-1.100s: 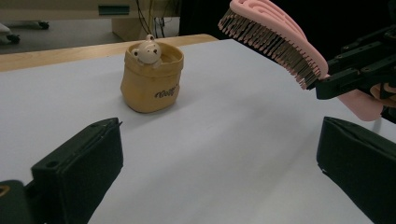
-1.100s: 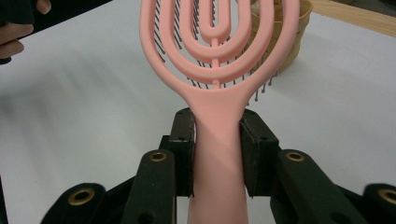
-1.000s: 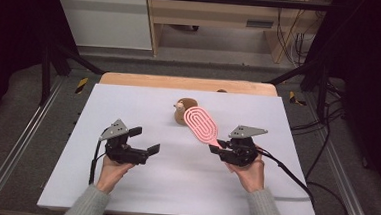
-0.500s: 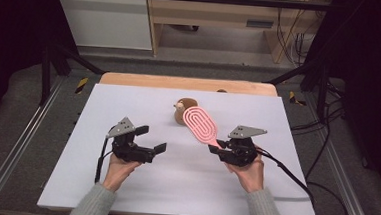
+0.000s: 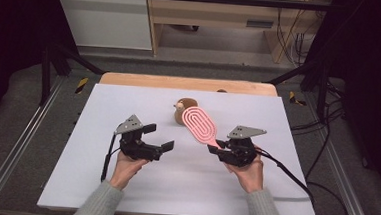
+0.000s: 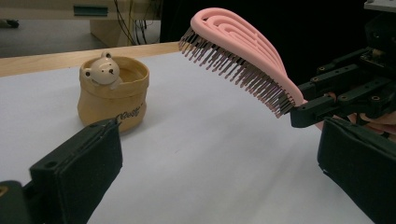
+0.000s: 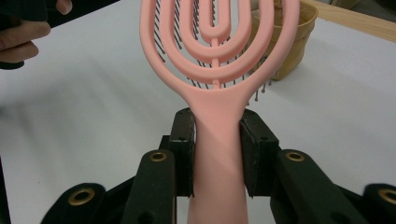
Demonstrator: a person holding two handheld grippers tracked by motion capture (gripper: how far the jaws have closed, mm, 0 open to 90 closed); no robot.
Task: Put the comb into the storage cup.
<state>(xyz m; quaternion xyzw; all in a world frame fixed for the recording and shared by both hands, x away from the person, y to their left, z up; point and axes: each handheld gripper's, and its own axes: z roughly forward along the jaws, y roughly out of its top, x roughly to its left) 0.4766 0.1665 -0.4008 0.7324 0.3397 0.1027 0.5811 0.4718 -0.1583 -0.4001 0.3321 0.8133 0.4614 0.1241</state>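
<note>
Right tool (image 5: 215,147) clamped on the handle of the pink brush (image 5: 201,125), held tilted above the tabletop (image 5: 183,187), bristles down, just beside the bear pot (image 5: 182,110). Left tool (image 5: 160,138) open, empty, near the brush head. Pick-up done; by the look of it, hand-over or placing left. Counted: two tools, one brush, one pot.

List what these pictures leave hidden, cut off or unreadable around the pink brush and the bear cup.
- Pink brush: in the right gripper view, its tip is cut off by the top edge and its handle end by the bottom edge.
- Bear cup: in the left gripper view, the print is partly covered by a jaw of the left gripper.
- Cup's inside: hidden by its own wall.
- Right gripper: in the high view, its grip on the handle is too small to see.
</note>
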